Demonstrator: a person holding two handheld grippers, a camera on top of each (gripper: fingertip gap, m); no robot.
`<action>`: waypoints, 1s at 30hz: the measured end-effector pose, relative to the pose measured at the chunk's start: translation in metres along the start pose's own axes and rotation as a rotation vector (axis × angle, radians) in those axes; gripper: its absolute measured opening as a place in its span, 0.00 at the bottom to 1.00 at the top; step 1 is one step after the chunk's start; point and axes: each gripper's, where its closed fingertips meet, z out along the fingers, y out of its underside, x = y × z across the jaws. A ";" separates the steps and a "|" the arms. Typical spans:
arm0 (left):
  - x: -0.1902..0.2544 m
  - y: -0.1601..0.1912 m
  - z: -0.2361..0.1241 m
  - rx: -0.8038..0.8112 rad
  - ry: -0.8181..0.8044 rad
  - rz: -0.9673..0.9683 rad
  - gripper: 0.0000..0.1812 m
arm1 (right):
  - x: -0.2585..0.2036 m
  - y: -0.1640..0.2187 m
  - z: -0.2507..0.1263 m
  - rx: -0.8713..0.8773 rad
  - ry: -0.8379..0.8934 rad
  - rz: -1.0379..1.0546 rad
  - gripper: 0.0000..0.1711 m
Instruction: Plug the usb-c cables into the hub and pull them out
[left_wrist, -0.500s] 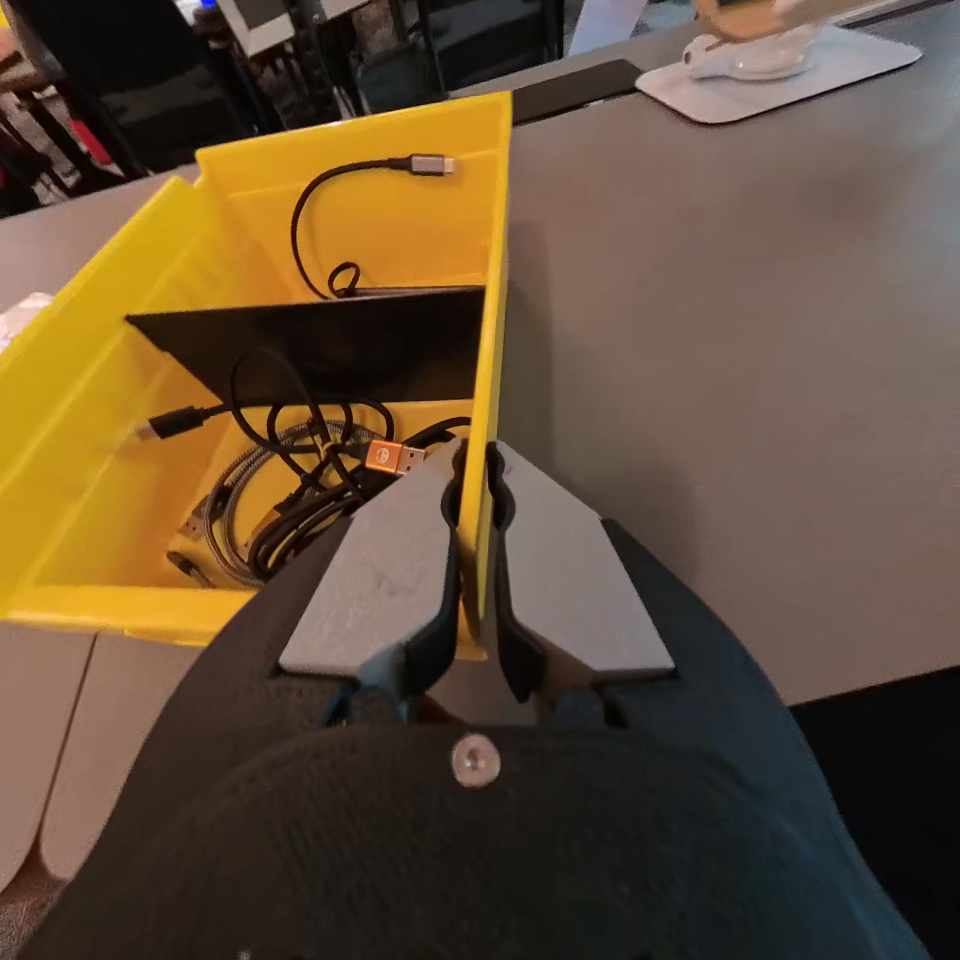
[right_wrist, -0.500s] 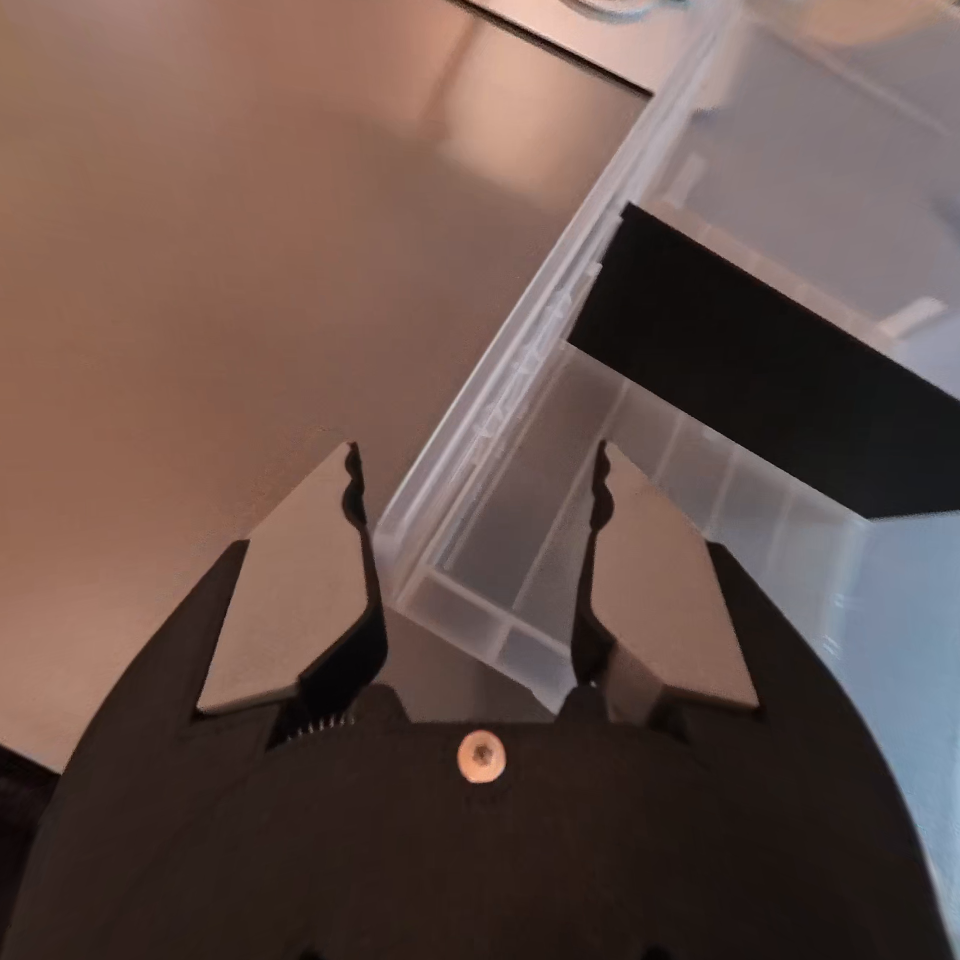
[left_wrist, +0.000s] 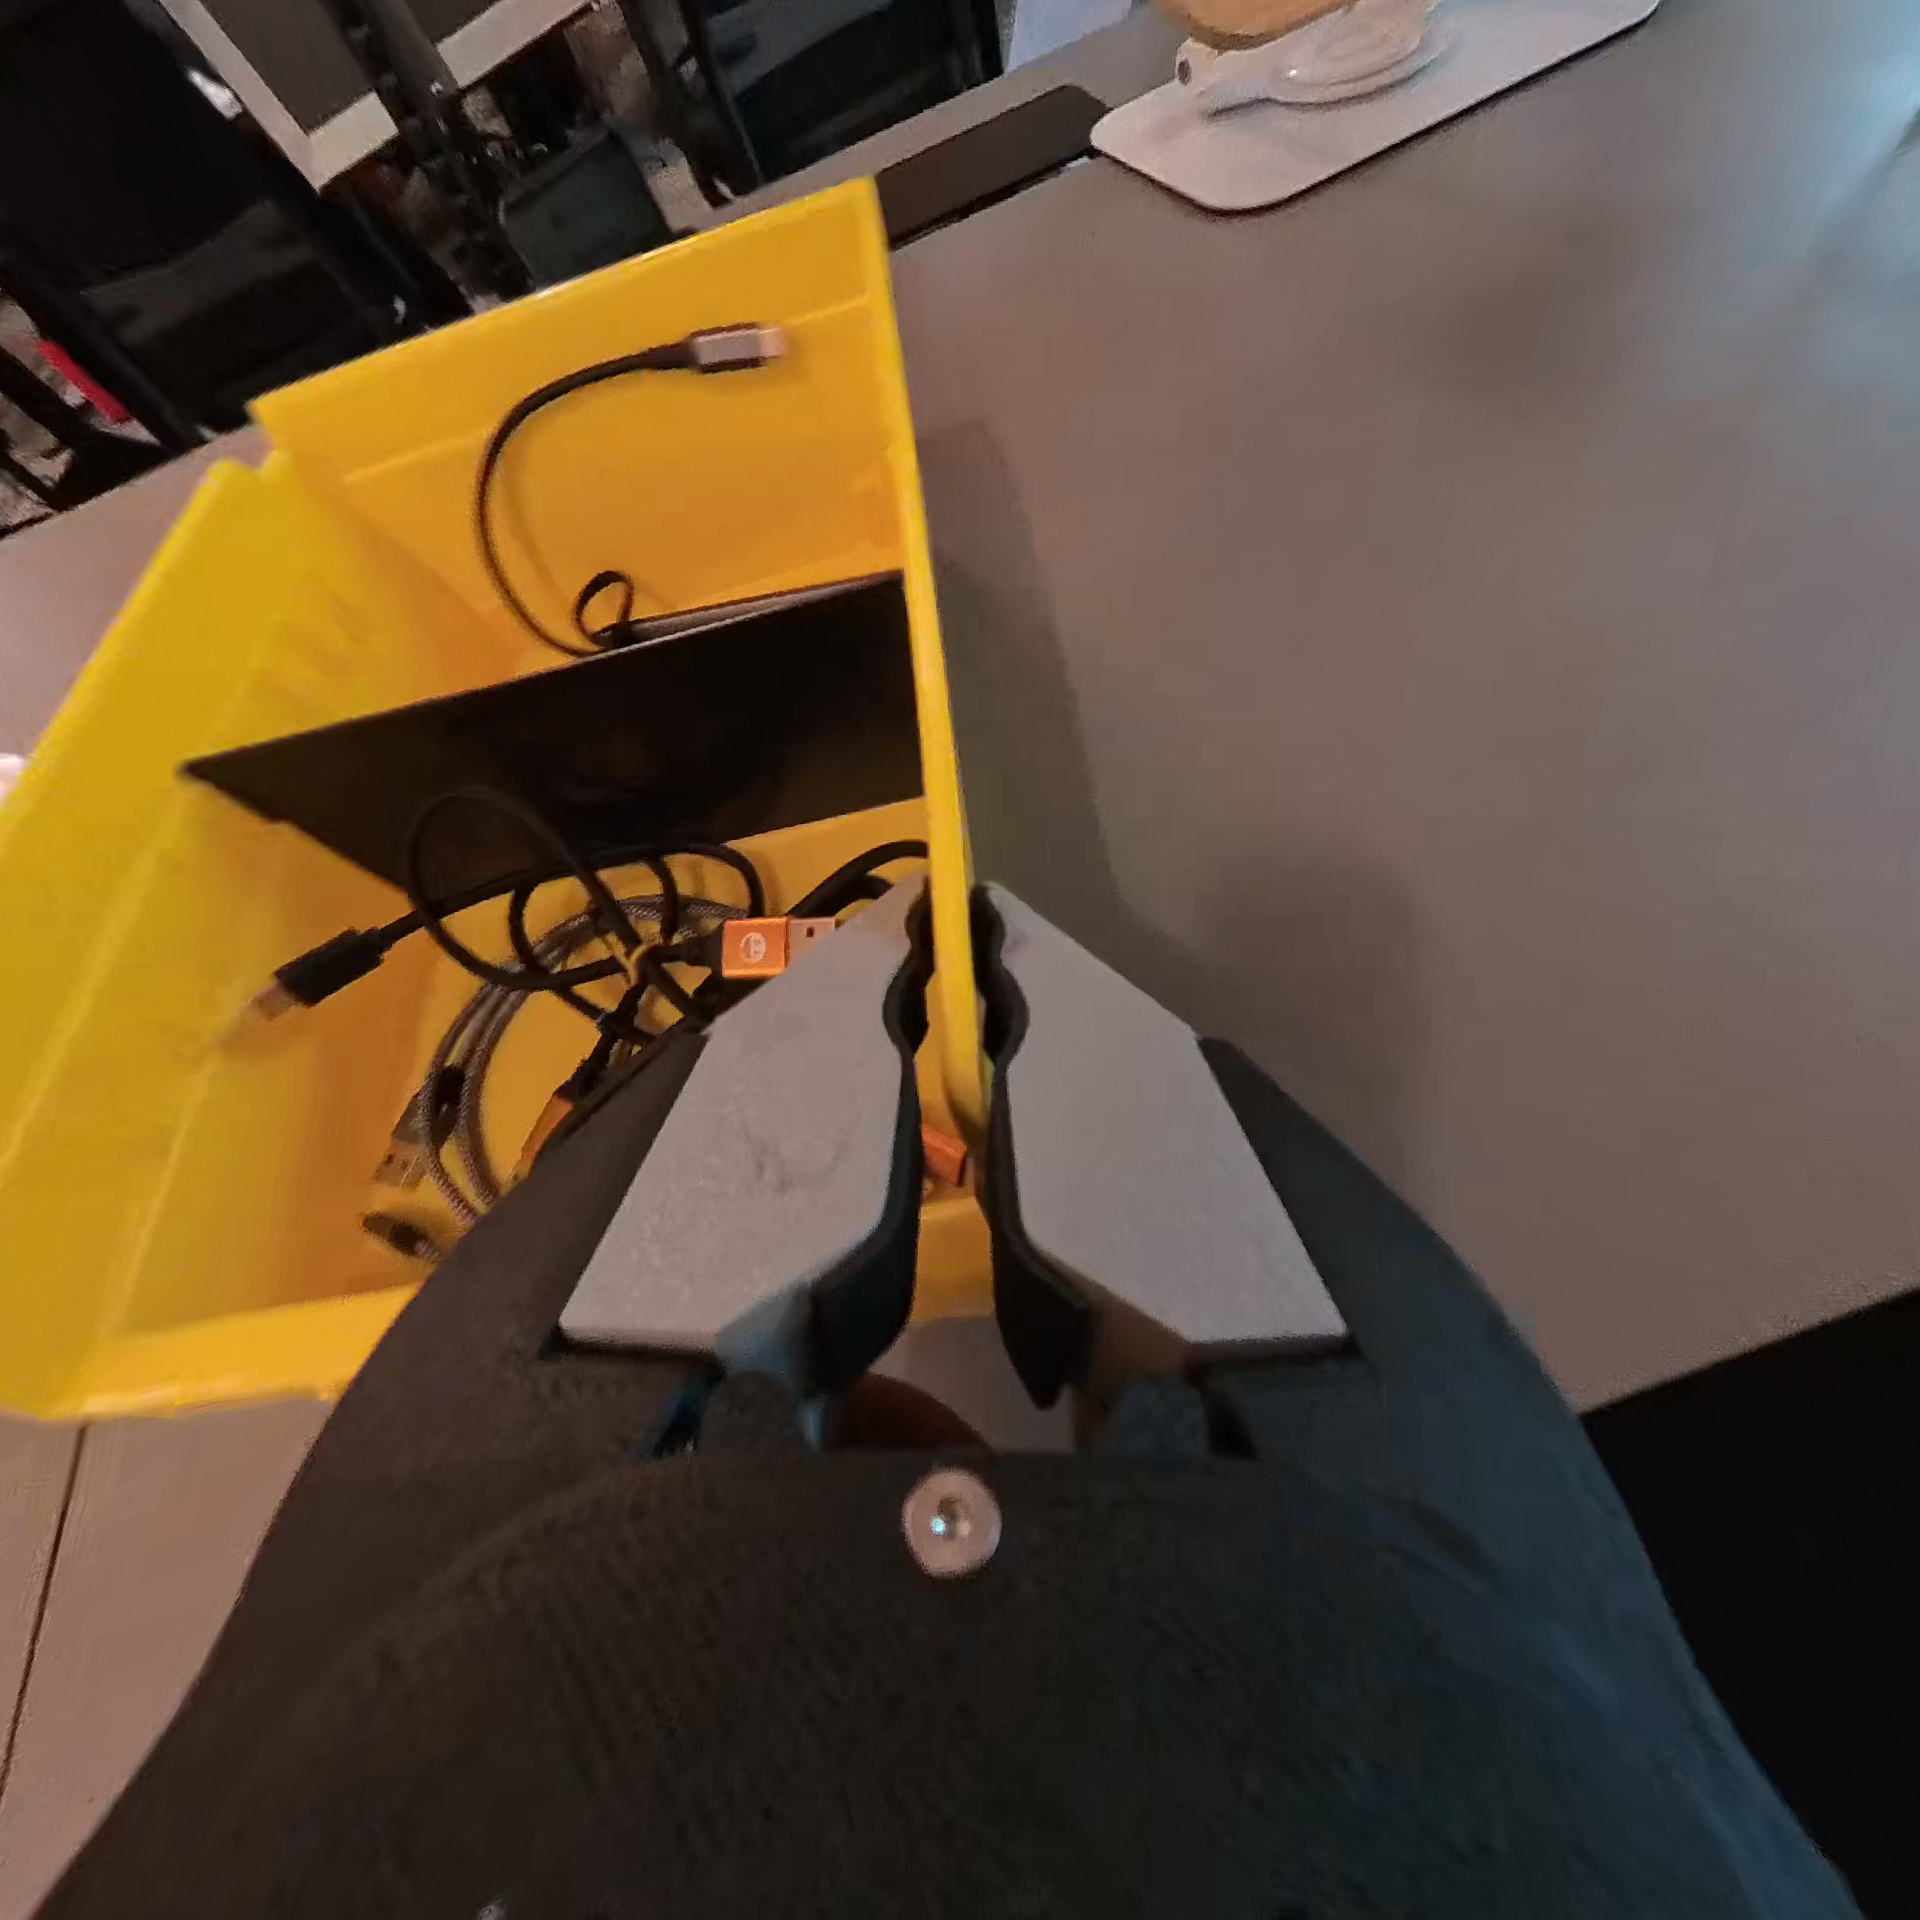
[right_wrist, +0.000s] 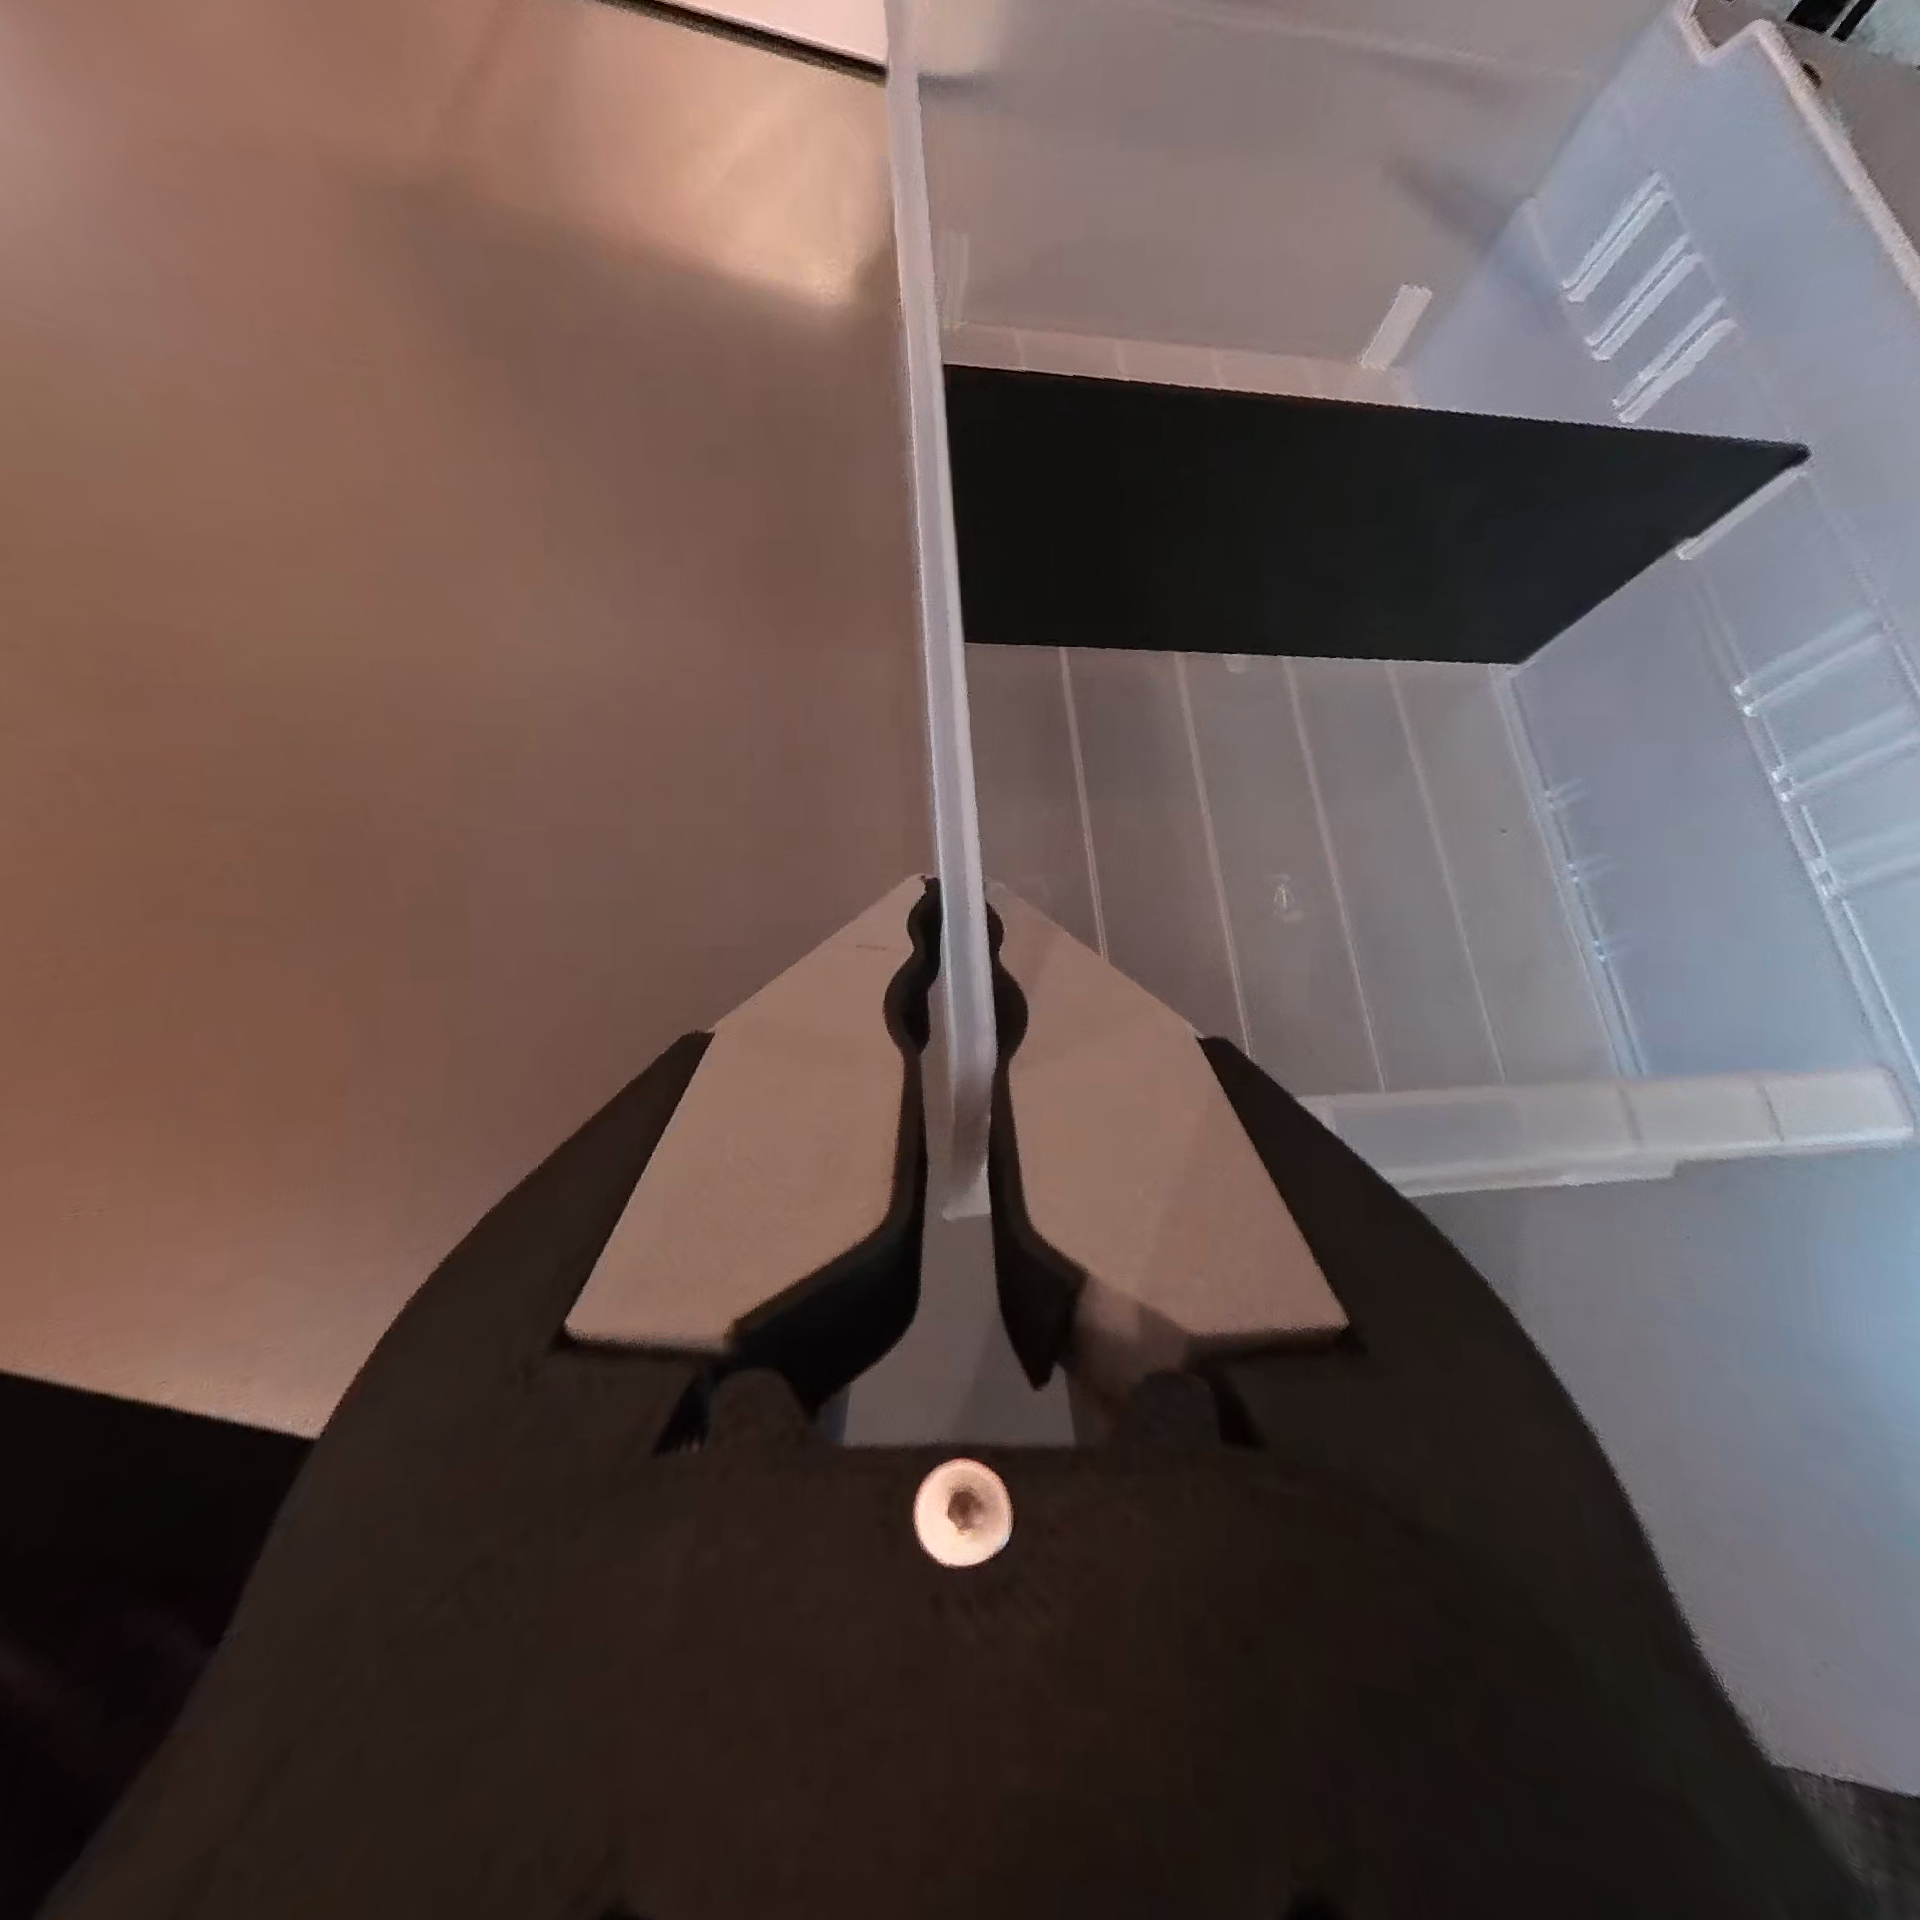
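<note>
While your left claw (left_wrist: 951, 904) stays clamped on the right wall of the yellow bin (left_wrist: 312, 665), your right claw (right_wrist: 961, 899) has changed: fingers were spread half a second ago, now they're pinched on the left wall of the clear bin (right_wrist: 1714, 582), bottom centre of frame. Both bins gripped, so I'd say you're positioning them on the counter (left_wrist: 1455, 727); no plugging started. USB cables (left_wrist: 582, 966) lie tangled in the yellow bin's near compartment, lower left, orange connector (left_wrist: 764, 945) just beside your left finger. One more cable (left_wrist: 540, 457) lies behind the black divider (left_wrist: 623, 748); a grey edge there may be the hub, can't confirm. Clear bin looks empty.
</note>
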 end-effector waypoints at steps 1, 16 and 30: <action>0.005 -0.001 0.000 0.000 0.018 0.000 0.02 | 0.000 -0.001 0.001 0.002 0.005 0.002 0.01; 0.019 0.009 -0.030 -0.056 0.092 0.004 0.01 | -0.032 -0.008 -0.012 0.036 -0.151 0.010 0.35; 0.016 0.000 -0.021 0.131 -0.030 -0.297 0.00 | -0.059 -0.028 0.020 0.125 0.017 -0.178 0.05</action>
